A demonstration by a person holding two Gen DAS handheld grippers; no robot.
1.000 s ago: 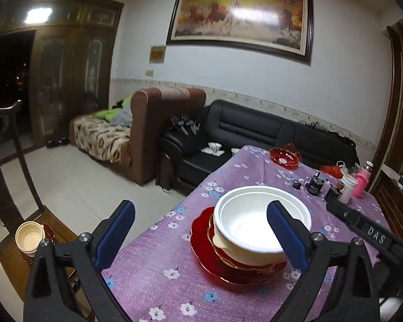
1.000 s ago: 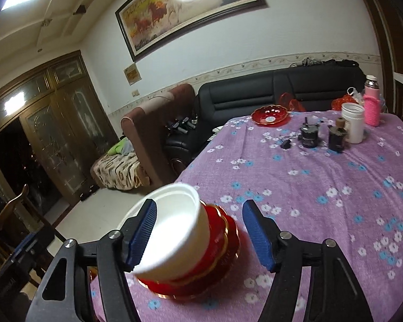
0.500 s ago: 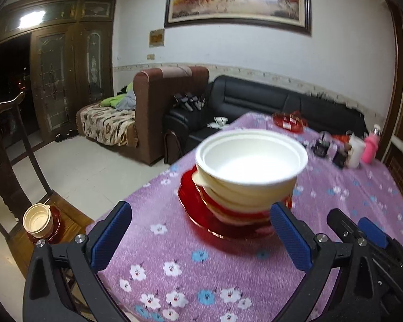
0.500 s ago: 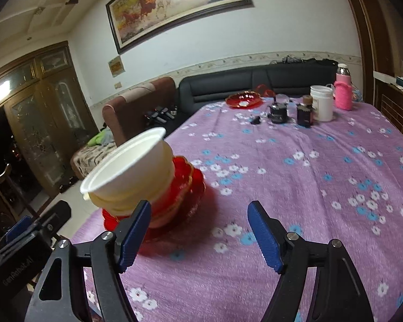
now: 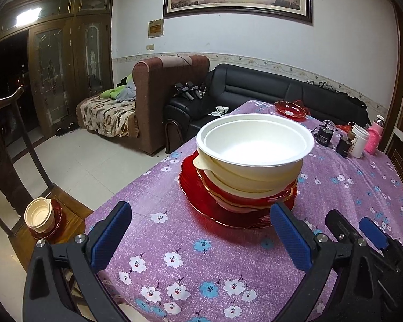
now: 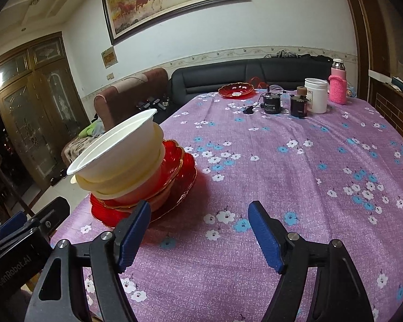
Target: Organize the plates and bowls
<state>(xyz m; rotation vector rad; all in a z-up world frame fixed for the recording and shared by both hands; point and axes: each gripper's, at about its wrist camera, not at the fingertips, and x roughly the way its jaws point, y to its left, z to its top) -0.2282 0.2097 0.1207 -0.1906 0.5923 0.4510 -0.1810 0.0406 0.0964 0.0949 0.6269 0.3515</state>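
A stack stands near the table's near-left corner: a white bowl [image 5: 255, 145] on cream bowls, on red gold-rimmed dishes, on a red plate [image 5: 201, 201]. The stack leans a little. It also shows in the right wrist view [image 6: 121, 158]. My left gripper [image 5: 201, 238] is open and empty, just short of the stack. My right gripper [image 6: 198, 236] is open and empty, with the stack ahead to its left. Another red dish [image 6: 236, 90] sits at the table's far end.
The table has a purple flowered cloth [image 6: 295, 166]. A white jar [image 6: 315, 95], a pink bottle [image 6: 338, 86] and small dark items [image 6: 271, 103] stand at the far right. A chair at left holds small cream bowls on a red dish [image 5: 40, 218]. Sofas stand beyond the table.
Both grippers have drawn back and down from the stack, which they straddled a second ago. The stack stays on the table.
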